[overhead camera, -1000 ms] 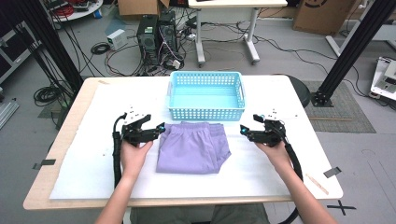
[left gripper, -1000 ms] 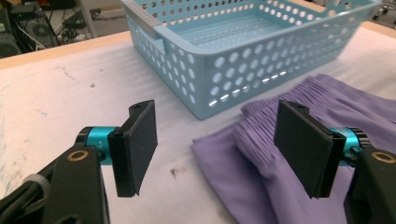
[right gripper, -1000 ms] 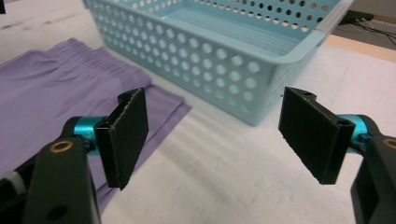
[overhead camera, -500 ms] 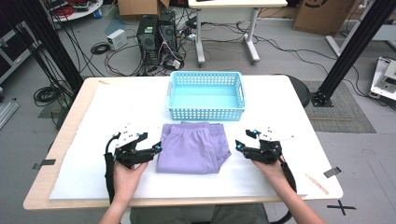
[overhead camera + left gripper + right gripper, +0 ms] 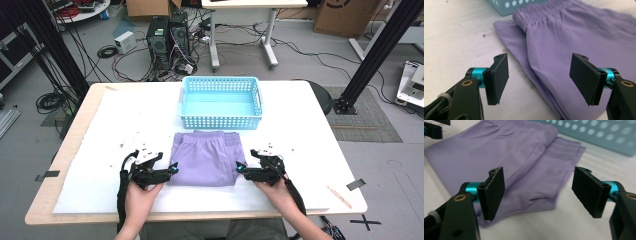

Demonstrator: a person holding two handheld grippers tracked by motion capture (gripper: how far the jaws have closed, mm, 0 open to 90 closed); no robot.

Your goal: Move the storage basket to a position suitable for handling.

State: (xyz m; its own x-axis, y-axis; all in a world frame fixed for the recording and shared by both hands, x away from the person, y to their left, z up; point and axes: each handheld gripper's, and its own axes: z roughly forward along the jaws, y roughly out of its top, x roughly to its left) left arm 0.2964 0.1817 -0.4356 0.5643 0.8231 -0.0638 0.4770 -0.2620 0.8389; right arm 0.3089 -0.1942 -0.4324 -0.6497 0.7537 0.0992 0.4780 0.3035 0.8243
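Folded purple shorts [image 5: 207, 158] lie between the spread left gripper [image 5: 174, 167] and spread right gripper [image 5: 238, 167], waistband pointing away from both.

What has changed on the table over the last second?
Both grippers have drawn back toward the person along the sides of the folded purple shorts. The left gripper now sits at the near left corner and the right gripper at the near right corner, both open, gripping nothing. The shorts lie as they did, and the blue basket beyond them has not moved.
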